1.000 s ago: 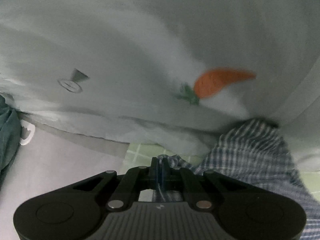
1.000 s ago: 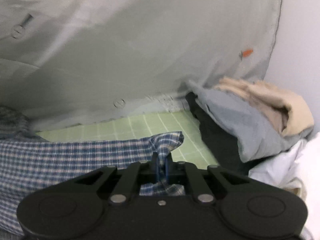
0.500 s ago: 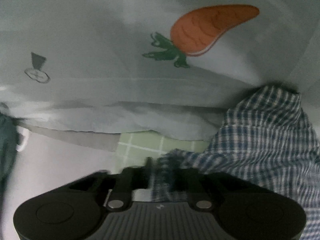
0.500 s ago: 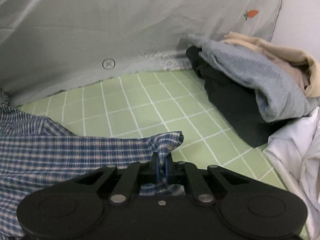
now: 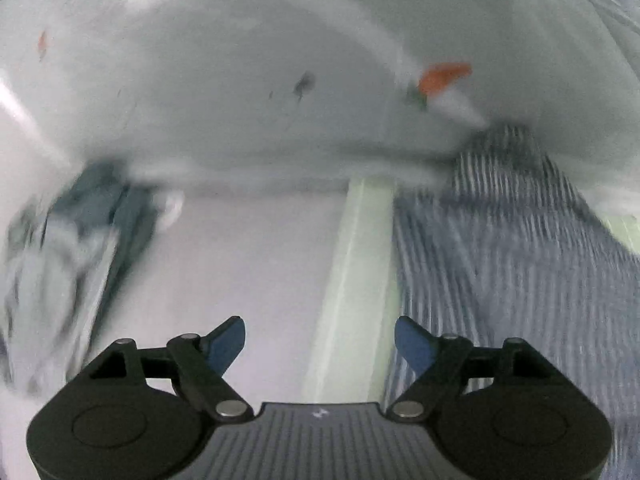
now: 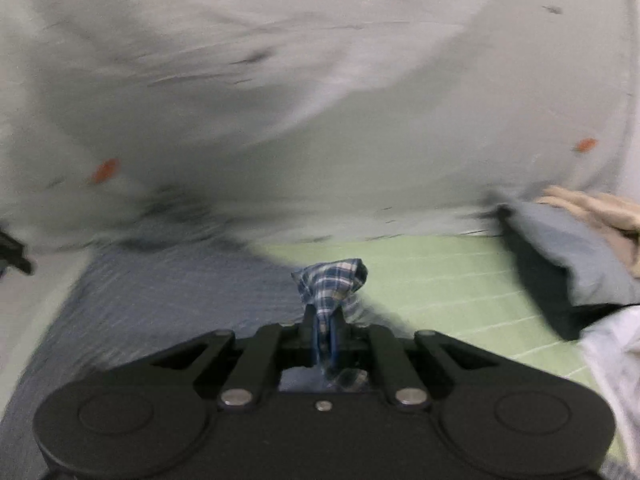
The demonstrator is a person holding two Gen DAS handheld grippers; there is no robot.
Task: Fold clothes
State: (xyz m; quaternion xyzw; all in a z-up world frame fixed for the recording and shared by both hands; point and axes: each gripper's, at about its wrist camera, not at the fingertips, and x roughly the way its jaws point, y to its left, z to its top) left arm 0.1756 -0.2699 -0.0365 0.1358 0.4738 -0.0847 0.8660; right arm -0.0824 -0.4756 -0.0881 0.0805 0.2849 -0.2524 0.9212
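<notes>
A blue plaid shirt [image 5: 520, 264] lies blurred over the green grid mat [image 5: 360, 256] at the right of the left wrist view. My left gripper [image 5: 320, 342] has its jaws opening wide, with nothing between the blue pads; the shirt lies just right of the right pad. In the right wrist view my right gripper [image 6: 325, 334] is shut on a bunched corner of the plaid shirt [image 6: 332, 280], which sticks up past the fingertips. The rest of the shirt [image 6: 168, 292] trails to the left over the mat [image 6: 432, 280].
A pale grey cloth with orange carrot prints [image 5: 280, 60] hangs across the back in both views [image 6: 320, 100]. Dark teal clothes [image 5: 72, 240] lie at left. A pile of grey, black and beige garments [image 6: 572, 248] and a white one [image 6: 612, 352] sit at right.
My left gripper was shut on the plaid shirt's edge, then opened and let it go while swinging left. My right gripper kept its grip on the corner and swung sideways.
</notes>
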